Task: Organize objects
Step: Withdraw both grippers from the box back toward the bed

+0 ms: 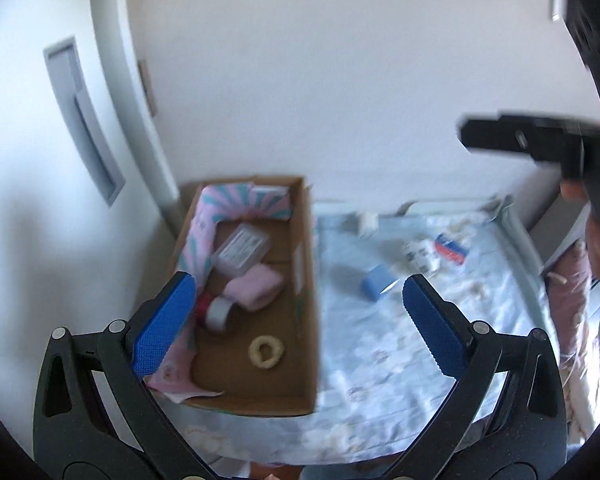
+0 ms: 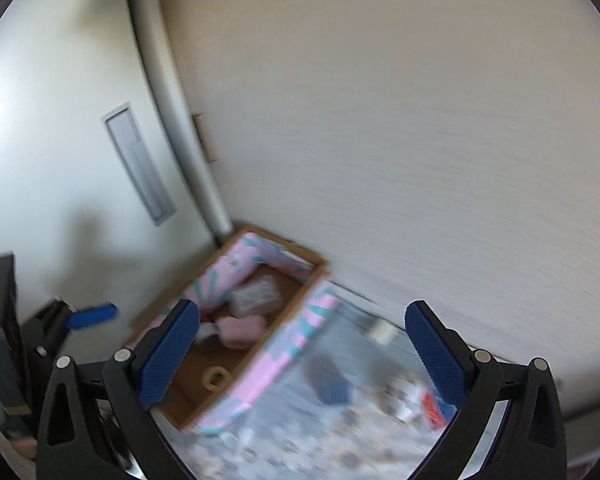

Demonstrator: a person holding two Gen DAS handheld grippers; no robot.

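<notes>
Brown cardboard box (image 1: 304,300), pink-and-teal striped cloth (image 1: 236,200), pale blue patterned sheet (image 1: 380,360), blue block (image 1: 376,282)

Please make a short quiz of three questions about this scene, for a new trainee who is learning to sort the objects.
1. True or false: the left gripper is shut on an item.
2. Multiple choice: where does the cream ring lie? A) on the blue sheet B) inside the cardboard box C) between the right gripper's fingers
3. Fill in: the small blue block lies on the ____, outside the box.

Key
1. False: its jaws stand wide apart and hold nothing; the same goes for the right gripper.
2. B, near the front of the box floor.
3. Light blue sheet.
</notes>
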